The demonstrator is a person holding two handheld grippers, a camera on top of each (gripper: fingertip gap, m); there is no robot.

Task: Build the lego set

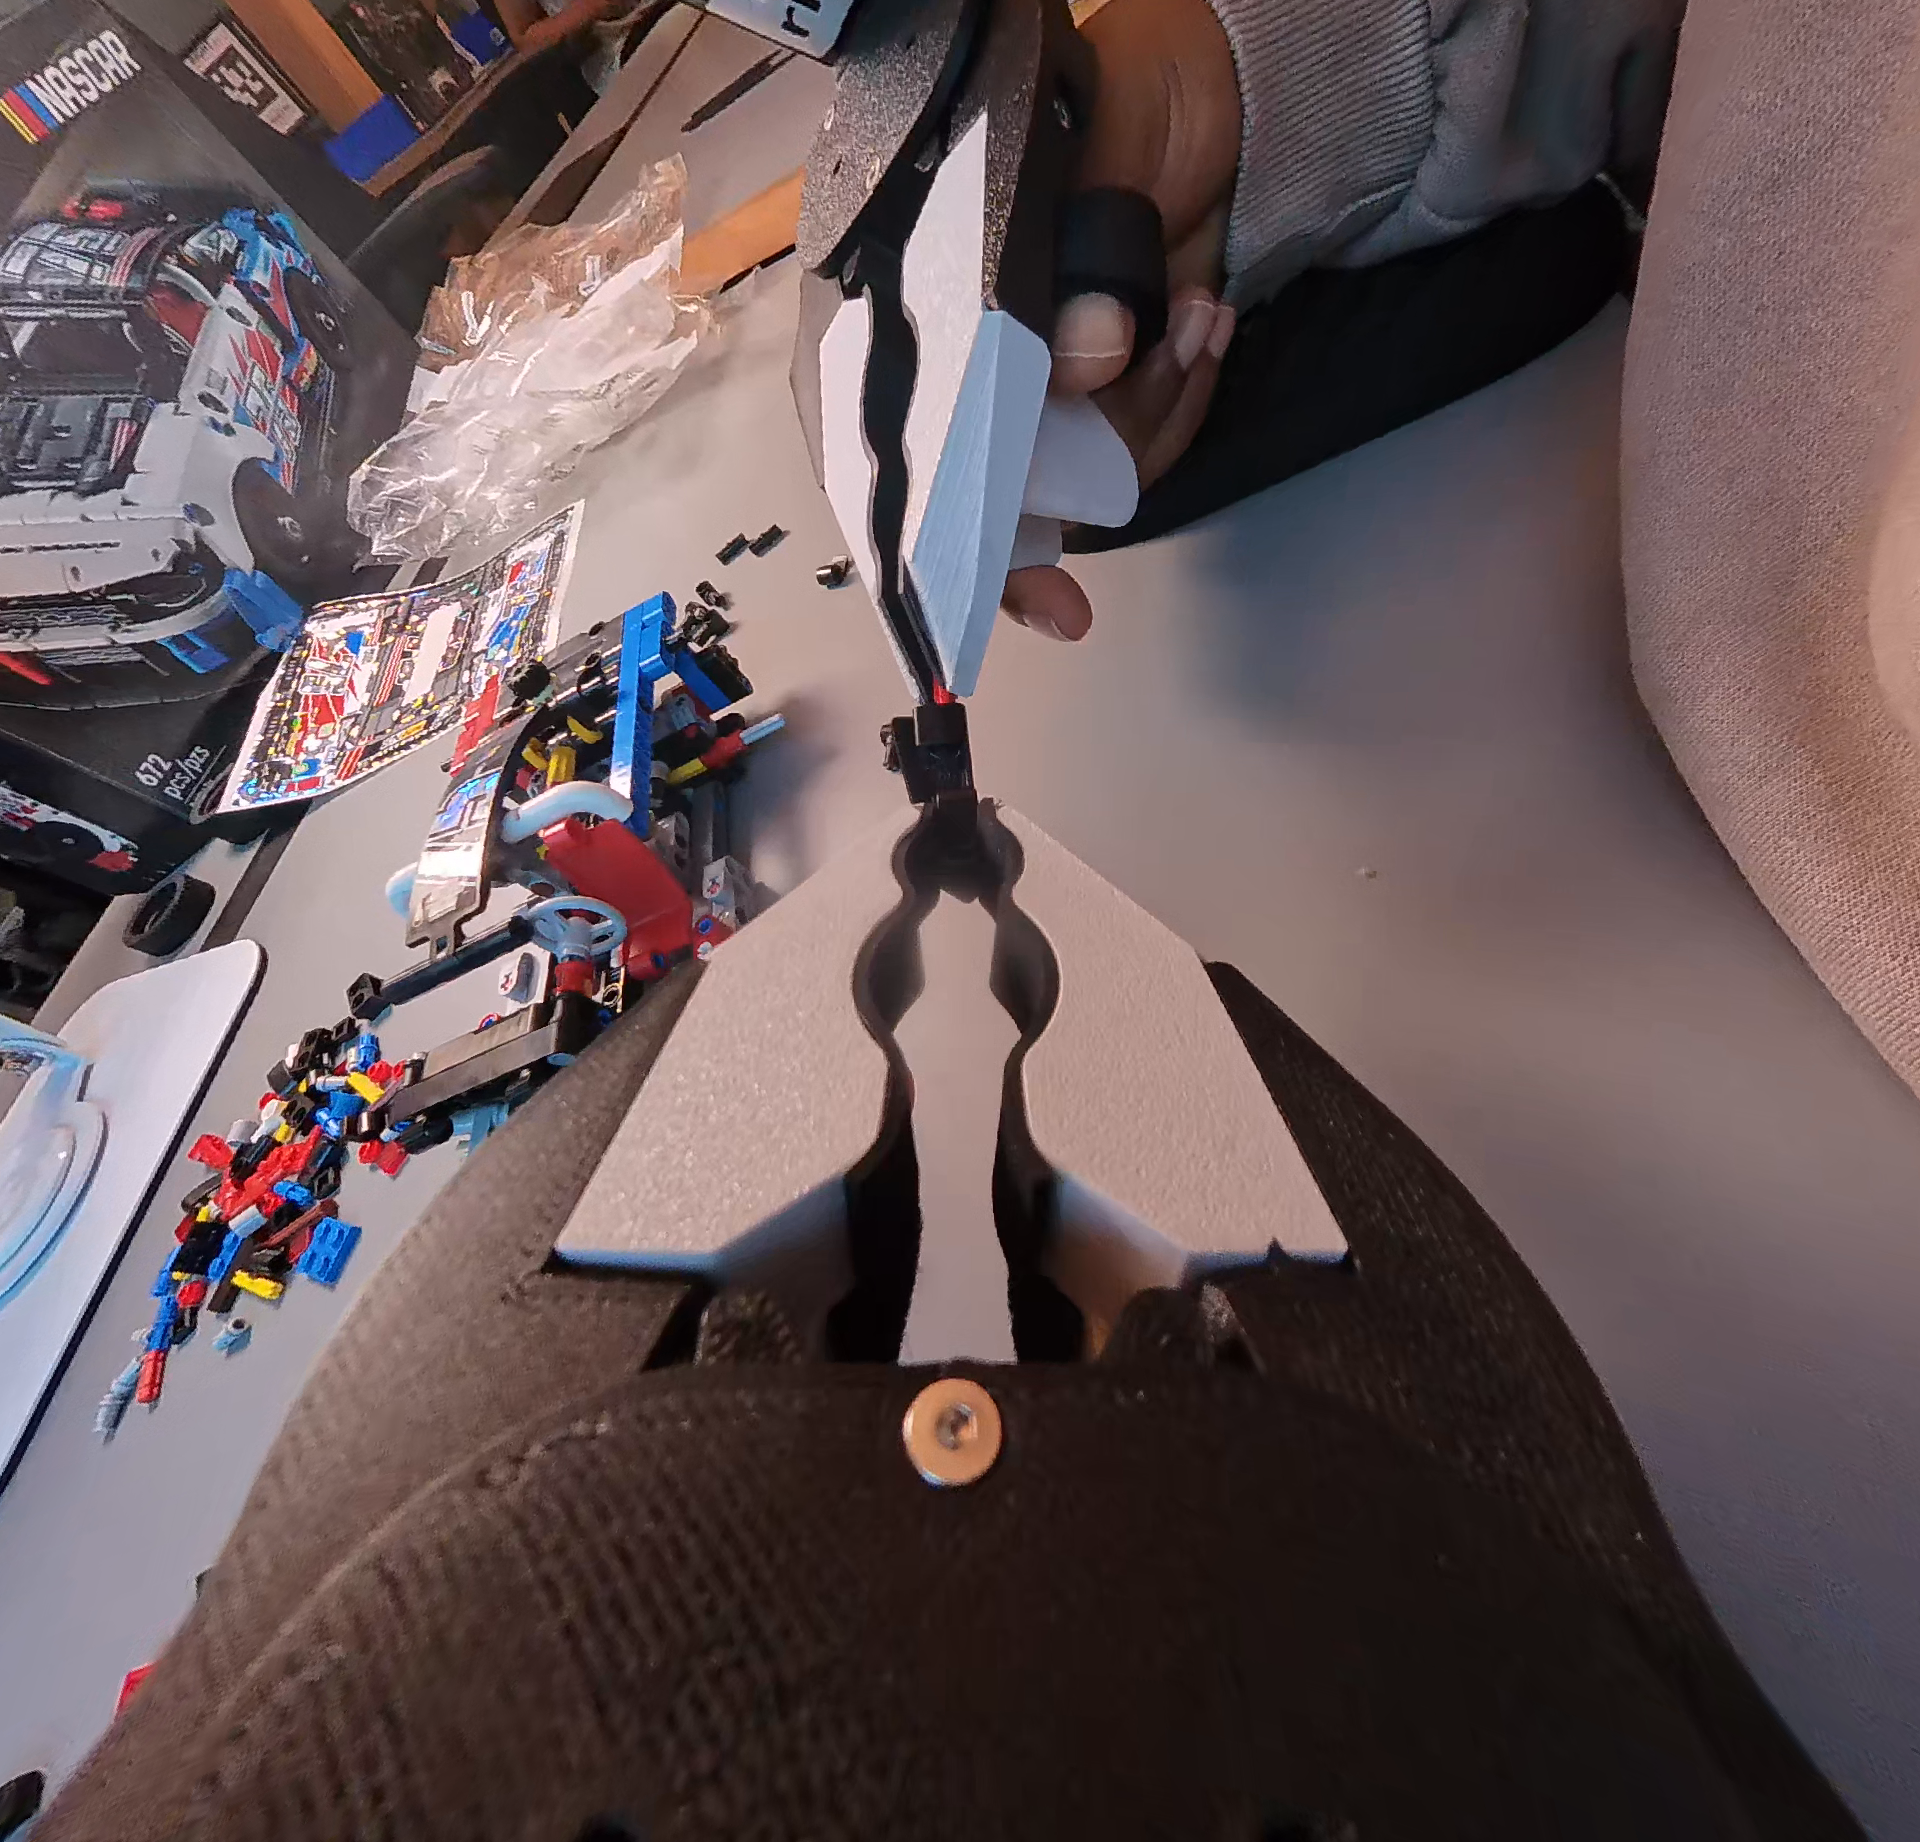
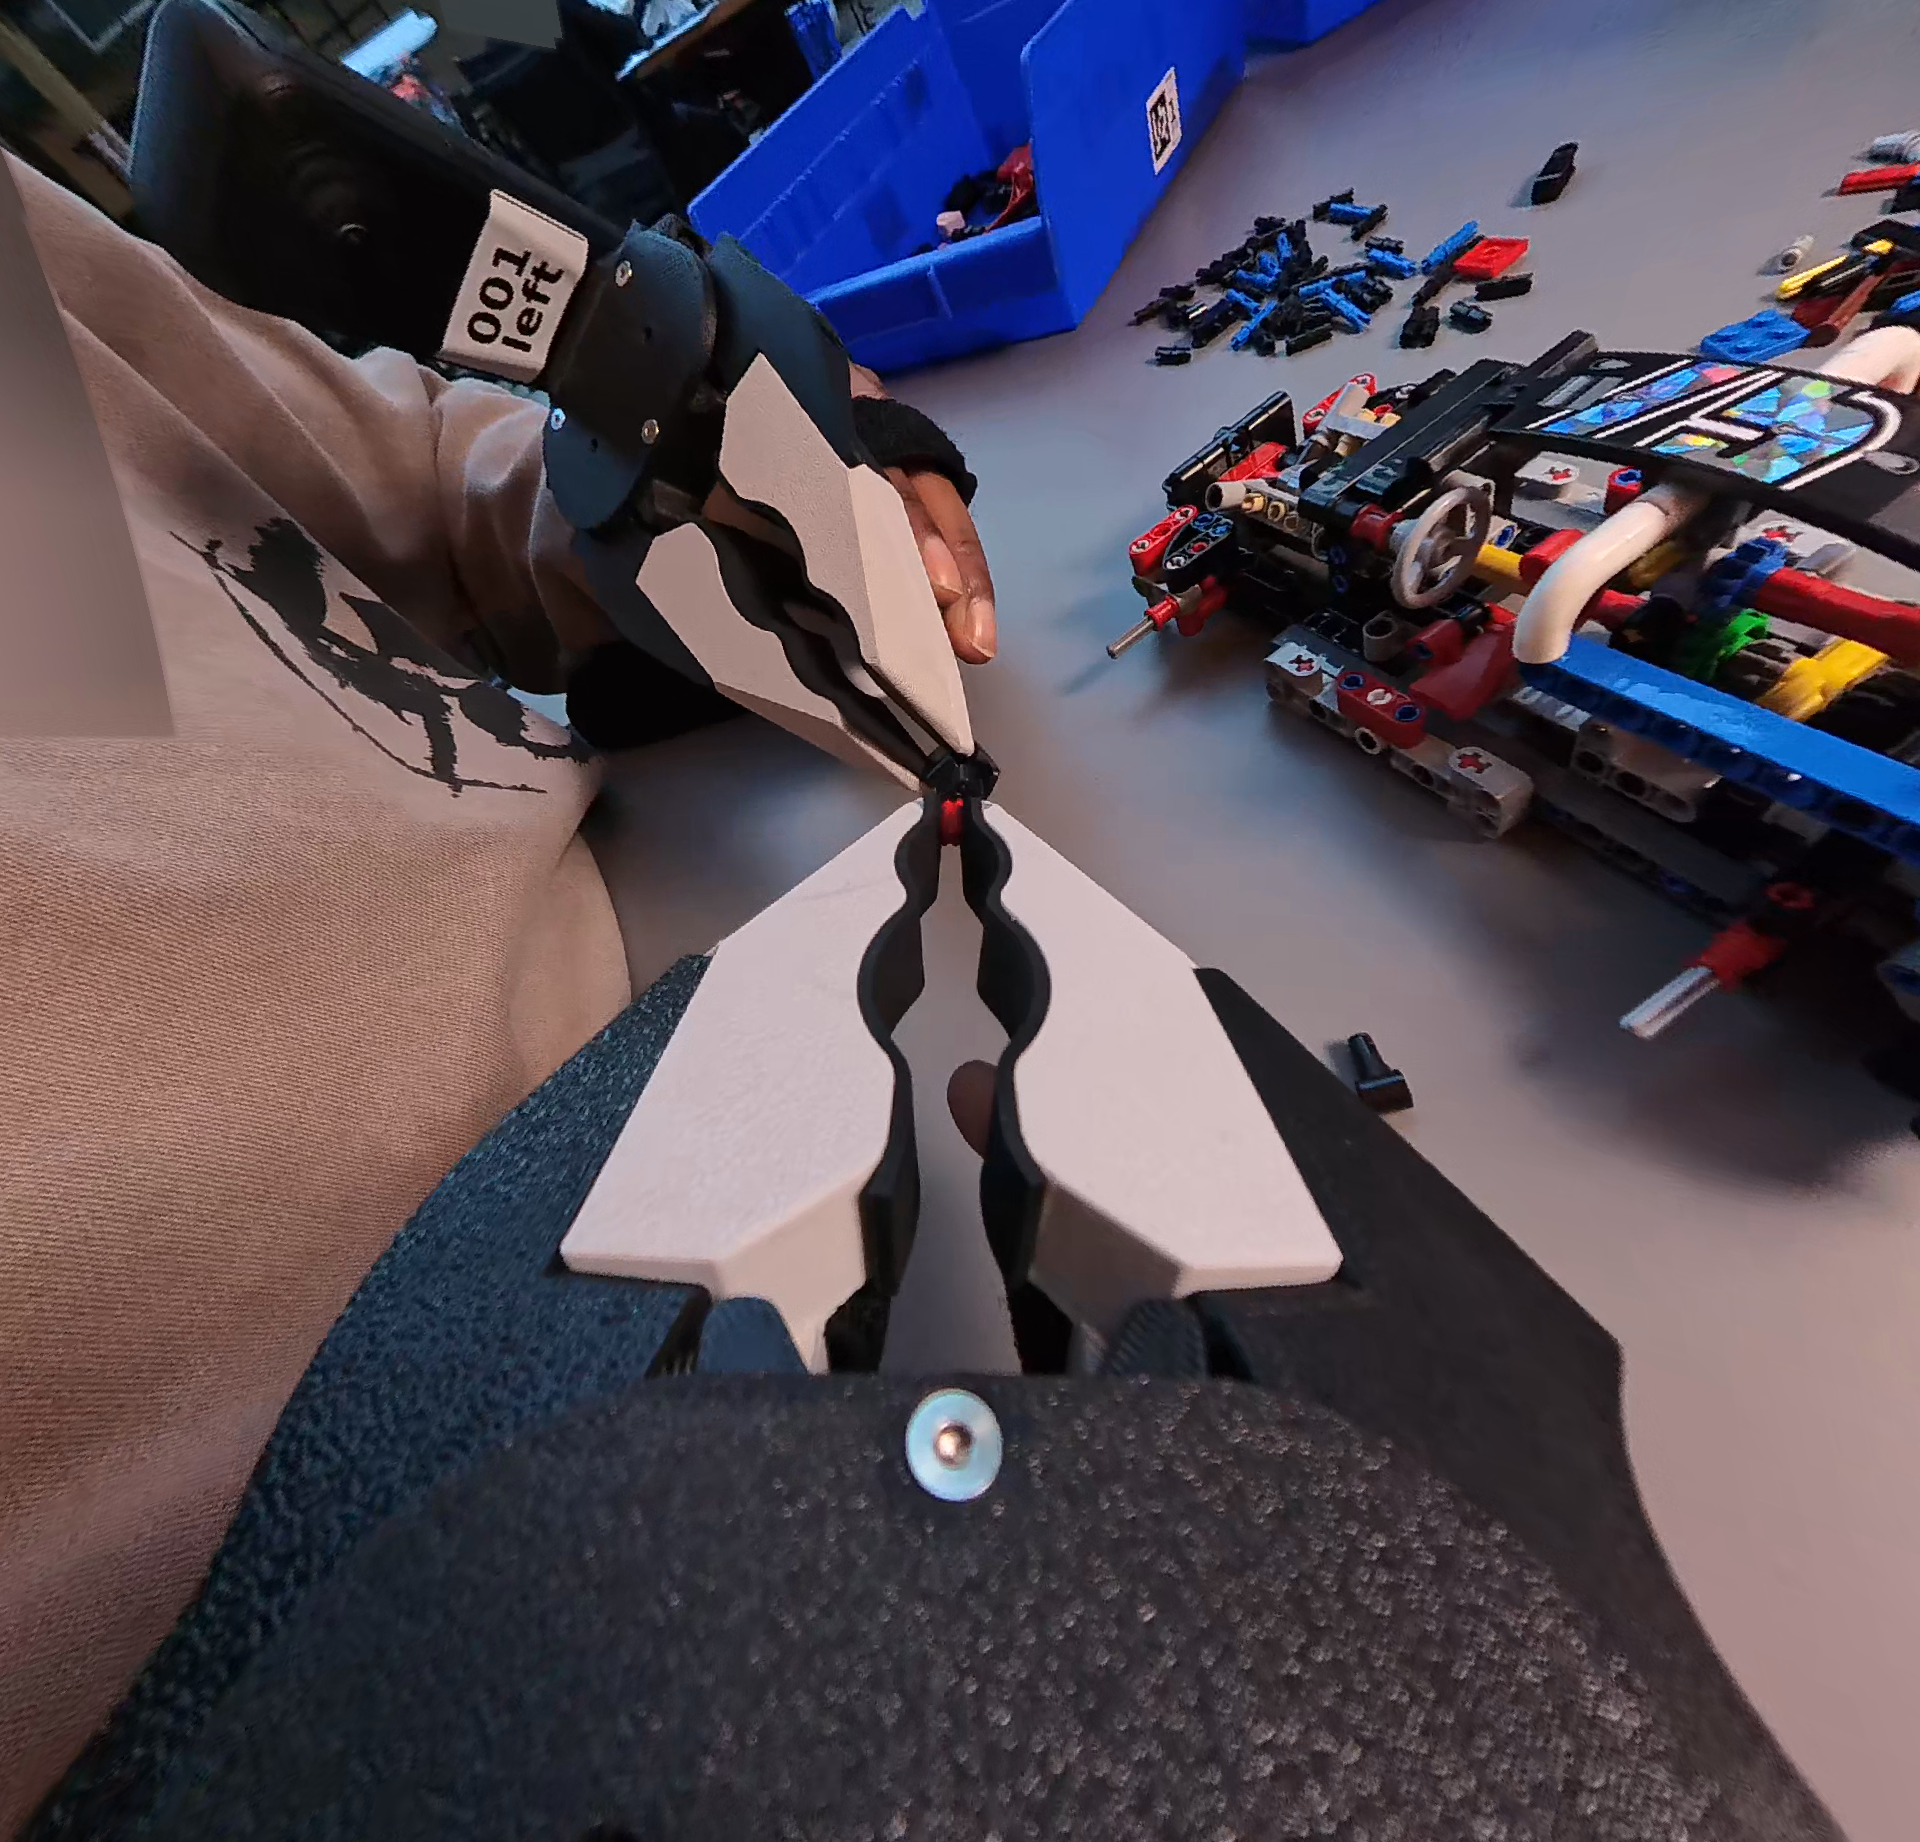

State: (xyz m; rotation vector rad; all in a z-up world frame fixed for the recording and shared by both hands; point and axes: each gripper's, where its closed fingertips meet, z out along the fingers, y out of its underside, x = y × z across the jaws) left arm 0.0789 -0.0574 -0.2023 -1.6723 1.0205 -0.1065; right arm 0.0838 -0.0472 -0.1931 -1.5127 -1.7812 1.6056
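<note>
My left gripper (image 1: 948, 824) is shut on a small black connector piece (image 1: 935, 762), held above the grey table. My right gripper (image 2: 948, 828) is shut on a small red pin (image 2: 949, 808) and meets the black piece (image 2: 961, 776) tip to tip. The red pin (image 1: 941, 694) shows at the right gripper's tips in the left wrist view. The half-built car (image 1: 592, 816) lies on the table to the left, with blue beam, red seat and grey steering wheel. It also shows in the right wrist view (image 2: 1558, 587) at the right.
The set's box (image 1: 135, 358), a sticker sheet (image 1: 416, 660), empty plastic bags (image 1: 540, 358) and a pile of loose pieces (image 1: 270, 1169) lie left. Blue bins (image 2: 987, 171) stand behind. Black and blue pins (image 2: 1299, 275) are scattered. A black pin (image 2: 1377, 1070) lies near. A beige sleeve (image 2: 260, 909) is close. Both grippers' tips are close together, under 4 cm apart.
</note>
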